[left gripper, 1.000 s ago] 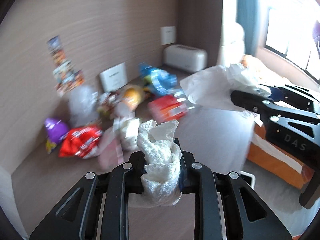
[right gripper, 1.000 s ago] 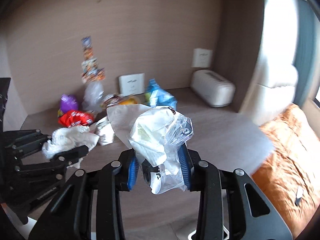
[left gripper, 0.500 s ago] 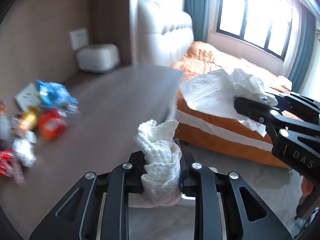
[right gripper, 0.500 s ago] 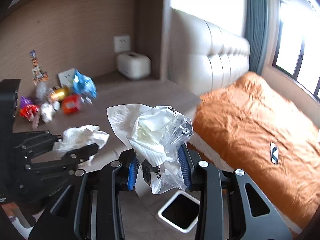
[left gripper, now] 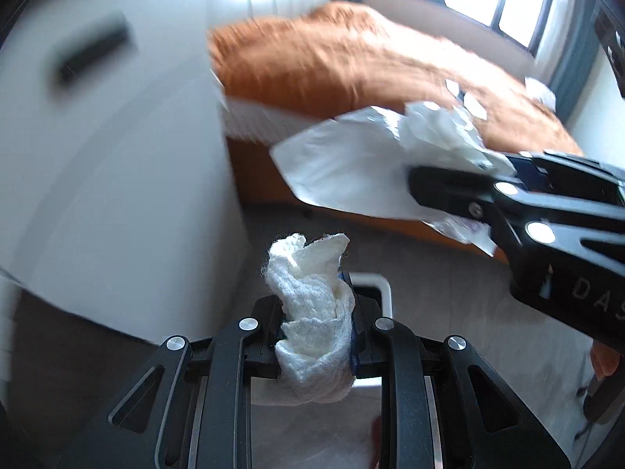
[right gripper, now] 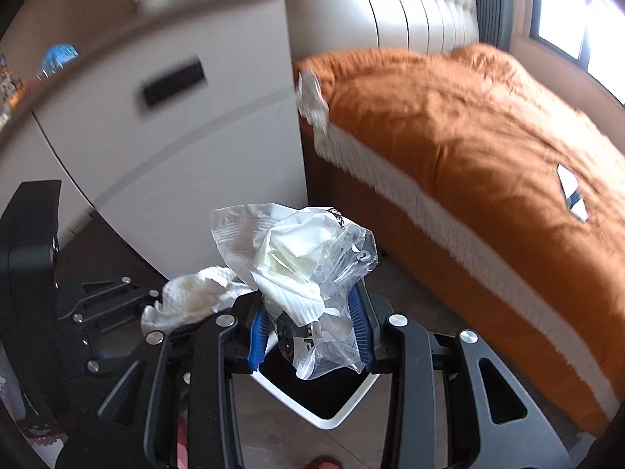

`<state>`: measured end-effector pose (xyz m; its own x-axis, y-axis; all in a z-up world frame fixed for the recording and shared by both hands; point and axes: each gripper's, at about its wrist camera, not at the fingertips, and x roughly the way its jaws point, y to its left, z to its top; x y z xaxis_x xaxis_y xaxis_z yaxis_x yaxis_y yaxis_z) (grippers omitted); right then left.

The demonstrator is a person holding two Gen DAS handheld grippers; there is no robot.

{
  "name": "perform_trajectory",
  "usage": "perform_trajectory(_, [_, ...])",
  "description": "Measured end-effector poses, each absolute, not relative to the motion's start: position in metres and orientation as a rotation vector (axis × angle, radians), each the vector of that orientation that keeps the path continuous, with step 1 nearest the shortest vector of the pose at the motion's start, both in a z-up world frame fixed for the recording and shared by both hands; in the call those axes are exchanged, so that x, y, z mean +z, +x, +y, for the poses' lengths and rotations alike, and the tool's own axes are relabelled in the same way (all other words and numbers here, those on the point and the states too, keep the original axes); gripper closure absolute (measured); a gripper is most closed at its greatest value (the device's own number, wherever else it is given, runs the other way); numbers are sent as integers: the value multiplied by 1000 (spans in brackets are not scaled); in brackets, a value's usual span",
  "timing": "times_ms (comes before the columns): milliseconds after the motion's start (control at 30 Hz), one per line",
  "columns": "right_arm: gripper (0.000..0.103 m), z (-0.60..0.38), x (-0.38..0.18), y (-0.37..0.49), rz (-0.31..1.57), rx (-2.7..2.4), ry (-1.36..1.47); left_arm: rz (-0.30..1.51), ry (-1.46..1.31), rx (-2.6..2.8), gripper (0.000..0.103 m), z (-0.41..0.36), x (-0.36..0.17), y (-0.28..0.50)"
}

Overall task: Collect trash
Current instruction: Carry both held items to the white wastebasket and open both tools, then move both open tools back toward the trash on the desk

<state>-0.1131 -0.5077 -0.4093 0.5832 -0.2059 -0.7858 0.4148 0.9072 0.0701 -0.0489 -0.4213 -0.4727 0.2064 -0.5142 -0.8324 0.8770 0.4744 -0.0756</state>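
Note:
My left gripper [left gripper: 315,328] is shut on a crumpled white paper towel [left gripper: 312,305], which also shows in the right wrist view [right gripper: 191,299]. My right gripper [right gripper: 310,322] is shut on a clear plastic bag stuffed with white wrappers [right gripper: 312,262], also seen at the right of the left wrist view [left gripper: 371,168]. A white-rimmed trash bin with a dark inside [right gripper: 332,402] stands on the floor right below the right gripper. Its rim [left gripper: 377,285] shows just behind the towel in the left wrist view.
A white cabinet with a dark handle slot [right gripper: 175,117] stands to the left. A bed with an orange cover [right gripper: 468,136] lies to the right, with a padded headboard [right gripper: 410,8] behind. Snack packets [right gripper: 58,54] lie on the cabinet top. The floor is grey tile.
Both grippers have swung away from the cabinet top and tilted down toward the floor. The trash bin is now directly under them. Both still hold their trash.

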Motion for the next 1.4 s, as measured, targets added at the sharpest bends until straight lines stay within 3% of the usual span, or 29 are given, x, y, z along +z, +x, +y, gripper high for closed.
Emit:
perform_trajectory(167, [65,-528,-515,-120,942,-365,290,976,513,-1073,80,-448,-587,-61])
perform_trajectory(333, [65,-531,-601,-122,984,-335,285,972,534,-1074,78,-454,-659,-49])
perform_trajectory(367, [64,-530,-612,-123,985,-332,279,976,532,-1079,71,-454,-673,-46])
perform_trajectory(433, [54,-530,-633,-124,985,-321,285,991,524,-1083,38,-449,-686,-47])
perform_trajectory(467, [47,-529,-645,-124,996,-313,284,990,518,-1091,4,-449,-694,-46])
perform_trajectory(500, [20,-530,-652,-120,1001,-306,282,979,509,-1096,5,-448,-698,-46])
perform_trajectory(533, [3,-531,-658,-120,992,-311,286,979,510,-1110,5,-448,-701,-48])
perform_trajectory(800, [4,-538,-660,-124,976,-401,253,948,512,-1136,5,-443,-696,-37])
perform_trajectory(1033, [4,-544,-619,-123,969,-434,259,921,501,-1113,5,-432,-648,-28])
perform_trajectory(1400, [4,-514,-452,-119,893,-435,226,873,440,-1078,5,-401,-486,-33])
